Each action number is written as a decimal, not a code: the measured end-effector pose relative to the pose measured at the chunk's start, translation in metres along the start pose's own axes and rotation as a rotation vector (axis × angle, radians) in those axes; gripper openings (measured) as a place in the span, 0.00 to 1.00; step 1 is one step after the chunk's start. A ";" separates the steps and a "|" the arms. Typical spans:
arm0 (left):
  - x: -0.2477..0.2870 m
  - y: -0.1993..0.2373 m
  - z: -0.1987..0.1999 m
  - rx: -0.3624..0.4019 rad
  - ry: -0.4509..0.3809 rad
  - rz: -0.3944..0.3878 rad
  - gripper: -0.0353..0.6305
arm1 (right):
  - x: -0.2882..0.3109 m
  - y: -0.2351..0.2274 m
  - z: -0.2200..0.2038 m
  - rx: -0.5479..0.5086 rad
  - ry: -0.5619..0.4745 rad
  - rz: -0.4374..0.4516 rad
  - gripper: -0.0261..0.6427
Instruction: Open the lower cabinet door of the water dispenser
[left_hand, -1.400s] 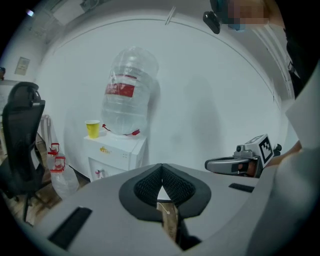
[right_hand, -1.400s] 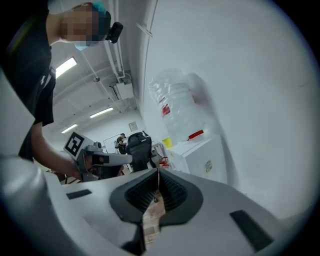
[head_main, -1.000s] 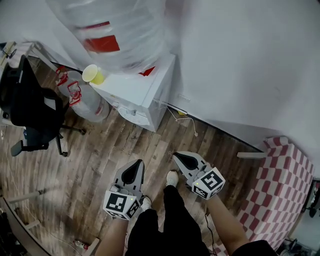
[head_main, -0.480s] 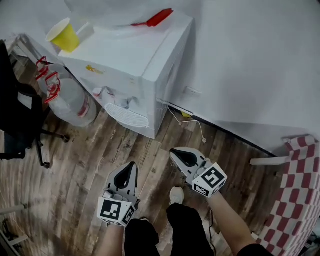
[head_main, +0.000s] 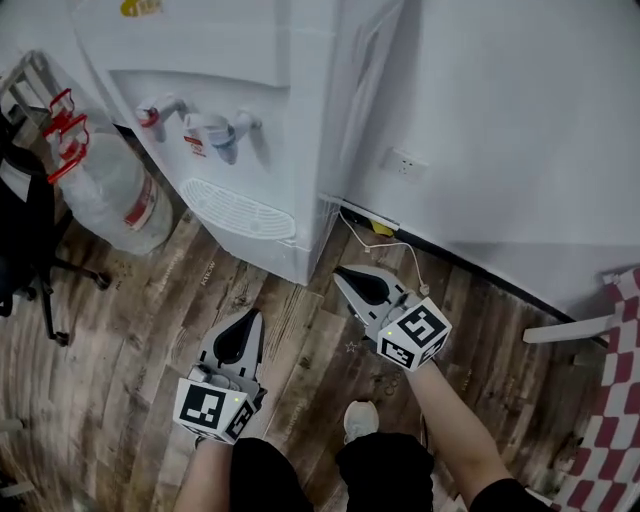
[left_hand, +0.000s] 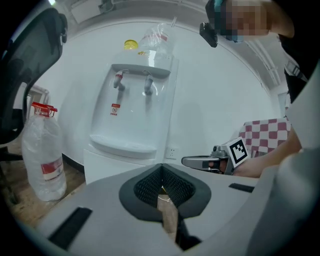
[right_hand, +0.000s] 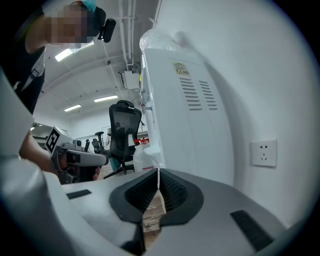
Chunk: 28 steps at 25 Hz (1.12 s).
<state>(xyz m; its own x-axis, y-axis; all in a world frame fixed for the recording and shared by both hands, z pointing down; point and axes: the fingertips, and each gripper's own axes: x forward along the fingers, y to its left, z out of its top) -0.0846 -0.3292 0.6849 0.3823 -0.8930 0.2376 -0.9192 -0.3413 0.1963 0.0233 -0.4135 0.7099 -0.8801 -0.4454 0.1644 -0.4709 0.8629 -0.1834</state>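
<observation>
Quick rundown of the setup. The water dispenser (head_main: 230, 50) is parked on the wood floor (head_main: 120, 330), backed against the white wall (head_main: 500, 100). The lower cabinet door (left_hand: 112, 167) is found under the drip tray (head_main: 240, 210), and it's shut.

The left tongs (head_main: 250, 316) and right tongs (head_main: 342, 276) are held low in front of the unit, near it but not touching. Both are pinched fully closed with nothing gripped.

Handling guess: the door is probably a light, stiff panel on a hinge, likely held by a small catch, so not much pull should be needed. The finish looks smooth and glossy, so slipping pads are to be expected. No handle or finger recess can be made out from here, and the hinge side can't be told either. A free edge is probably the place to be hooked or pinched. A hard yank is best avoided, since a bottle on top (left_hand: 156, 37) makes the unit look top-heavy.

Containers:
- **Bottle on top:** clear, and its fill level can't be read.
- **Yellow cup (left_hand: 131, 45):** seen beside that bottle, contents not visible.
- **Spare bottle (head_main: 115, 190):** stood on the floor just beside the dispenser, with a red label. Whether it's full can't be judged.
- **Cabinet:** whatever is kept inside is hidden behind the door.
</observation>
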 end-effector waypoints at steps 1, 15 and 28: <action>0.004 0.003 -0.005 0.007 -0.006 0.001 0.07 | 0.004 -0.004 -0.006 -0.003 -0.008 -0.003 0.08; 0.025 0.016 -0.044 0.071 -0.040 0.041 0.07 | 0.051 -0.027 -0.044 -0.090 -0.022 -0.012 0.26; 0.011 0.024 -0.042 0.079 -0.049 0.081 0.07 | 0.074 -0.035 -0.040 -0.149 -0.017 -0.164 0.31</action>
<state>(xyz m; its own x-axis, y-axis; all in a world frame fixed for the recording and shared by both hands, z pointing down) -0.0983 -0.3351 0.7321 0.3031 -0.9312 0.2024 -0.9522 -0.2876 0.1026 -0.0223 -0.4673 0.7672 -0.7939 -0.5856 0.1640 -0.5949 0.8037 -0.0103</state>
